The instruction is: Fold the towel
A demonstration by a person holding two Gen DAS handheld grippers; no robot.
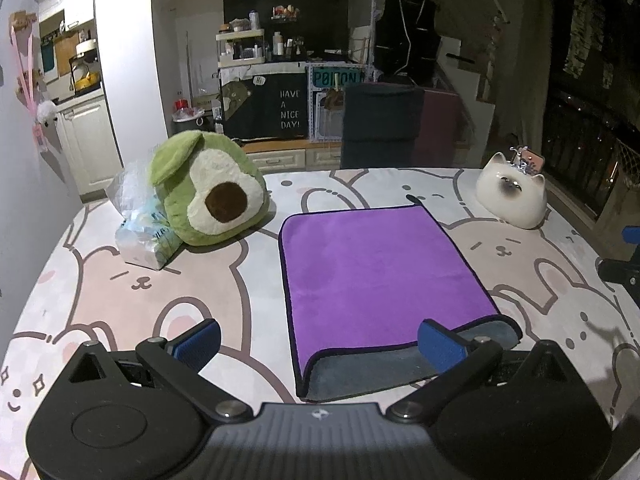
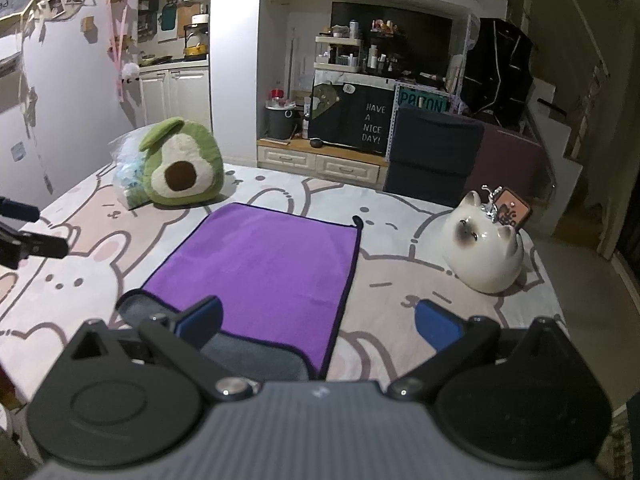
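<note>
The towel (image 1: 380,272) lies flat on the bed (image 1: 120,300), purple face up, with its near edge lying short of the layer beneath, so that a strip of the grey layer (image 1: 360,372) shows along the near side; this suggests one fold is already in place. Its long axis runs away from both cameras, from the near edge toward the far edge. The left gripper (image 1: 320,344) hovers over the near left part of the towel with its jaws released and holding nothing; the left blue pad (image 1: 200,342) is over bare bedding, and the right one (image 1: 440,344) stands in front of the near right corner. The right gripper (image 2: 318,322) also has its jaws spread wide and empty; the near right corner of the towel lies between them, low in the frame. Both grippers appear about equally near to the near edge, each closest to its own corner. An avocado cushion (image 1: 208,188) and a plastic bag (image 1: 140,220) sit well to the left of the towel, and a cat figure (image 2: 484,252) sits to its right. Each gripper body hides the nearest part of the towel, so the height of the jaws above the cloth cannot be judged. The room behind is dim.
</note>
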